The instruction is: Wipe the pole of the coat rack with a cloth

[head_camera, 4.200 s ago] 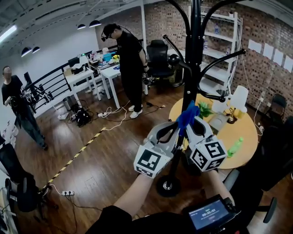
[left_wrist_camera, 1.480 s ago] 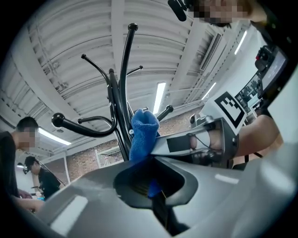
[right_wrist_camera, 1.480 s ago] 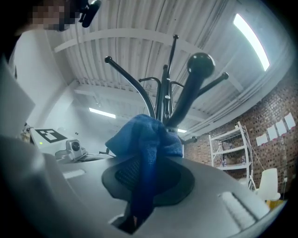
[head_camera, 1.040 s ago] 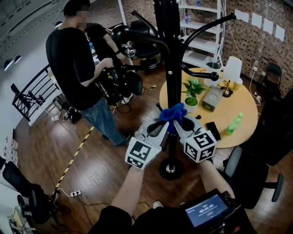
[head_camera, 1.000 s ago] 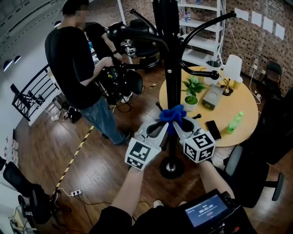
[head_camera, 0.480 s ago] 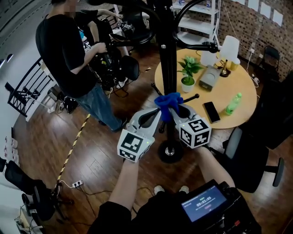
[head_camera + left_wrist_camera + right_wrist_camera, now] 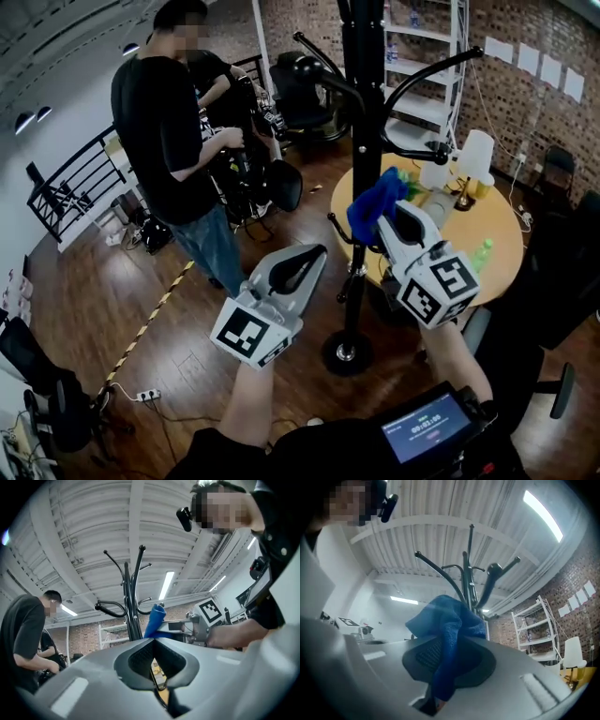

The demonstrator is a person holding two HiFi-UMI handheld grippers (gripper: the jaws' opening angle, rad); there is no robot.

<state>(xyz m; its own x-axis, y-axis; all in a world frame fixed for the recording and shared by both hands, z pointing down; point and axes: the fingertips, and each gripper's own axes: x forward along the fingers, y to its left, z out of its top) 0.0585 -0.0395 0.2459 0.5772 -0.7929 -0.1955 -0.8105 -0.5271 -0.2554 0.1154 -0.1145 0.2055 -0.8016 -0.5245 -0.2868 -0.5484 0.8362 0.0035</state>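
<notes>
The black coat rack pole (image 7: 360, 112) rises from a round base (image 7: 347, 352) on the wood floor. My right gripper (image 7: 386, 214) is shut on a bunched blue cloth (image 7: 374, 201), which sits against the pole at mid height, just below the curved hooks. In the right gripper view the cloth (image 7: 449, 620) fills the jaws of the right gripper (image 7: 448, 645), with the rack (image 7: 470, 587) behind it. My left gripper (image 7: 317, 251) is shut and holds nothing, left of the pole and apart from it. The left gripper view shows the left gripper (image 7: 153, 642), the rack (image 7: 133, 616) and the cloth (image 7: 154, 619).
A person in a black shirt (image 7: 171, 141) stands at the left, close to the rack. A round wooden table (image 7: 504, 242) with a lamp (image 7: 474, 156) and a green bottle (image 7: 482, 253) is at the right. A dark chair (image 7: 511, 370) stands nearer. Yellow-black tape (image 7: 148, 324) crosses the floor.
Both grippers were together at the pole with the cloth between them. Now the left gripper has come away to the left, and the right gripper has carried the cloth higher up the pole.
</notes>
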